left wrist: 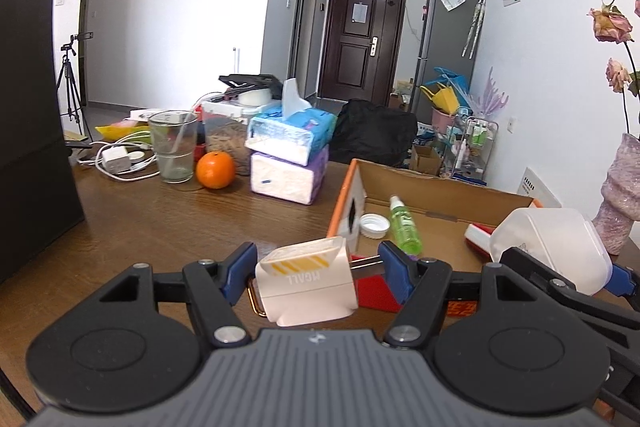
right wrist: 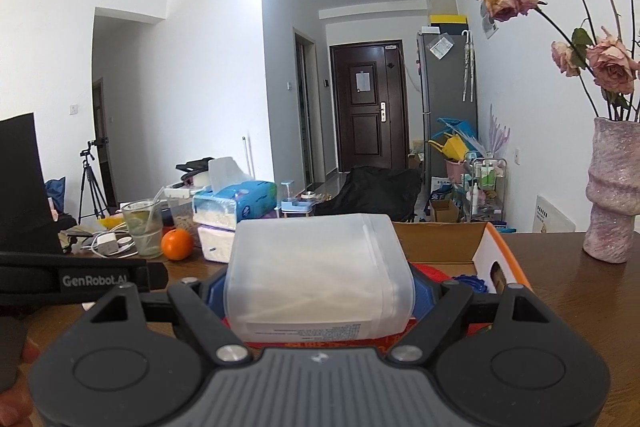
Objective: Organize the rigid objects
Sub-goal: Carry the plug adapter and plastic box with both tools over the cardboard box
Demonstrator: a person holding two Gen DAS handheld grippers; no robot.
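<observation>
An open cardboard box (left wrist: 440, 183) with an orange and white end wall stands on the brown table (left wrist: 160, 219). Inside lie a green spray bottle (left wrist: 405, 227), a white lid (left wrist: 375, 225) and a red and white item (left wrist: 478, 237). My left gripper (left wrist: 318, 269) is shut on a pale pink and white box marked MCALL (left wrist: 308, 283), held at the cardboard box's near left corner. My right gripper (right wrist: 316, 291) is shut on a frosted white plastic container (right wrist: 316, 275), held over the cardboard box (right wrist: 440, 243); it also shows in the left wrist view (left wrist: 548, 247).
A glass (left wrist: 174, 151), an orange (left wrist: 215, 169), stacked tissue packs (left wrist: 290, 155), white chargers and cables (left wrist: 120, 157) and a food container crowd the table's far left. A black case (left wrist: 28, 131) stands at left. A pink vase (right wrist: 610, 191) with dried roses stands at right.
</observation>
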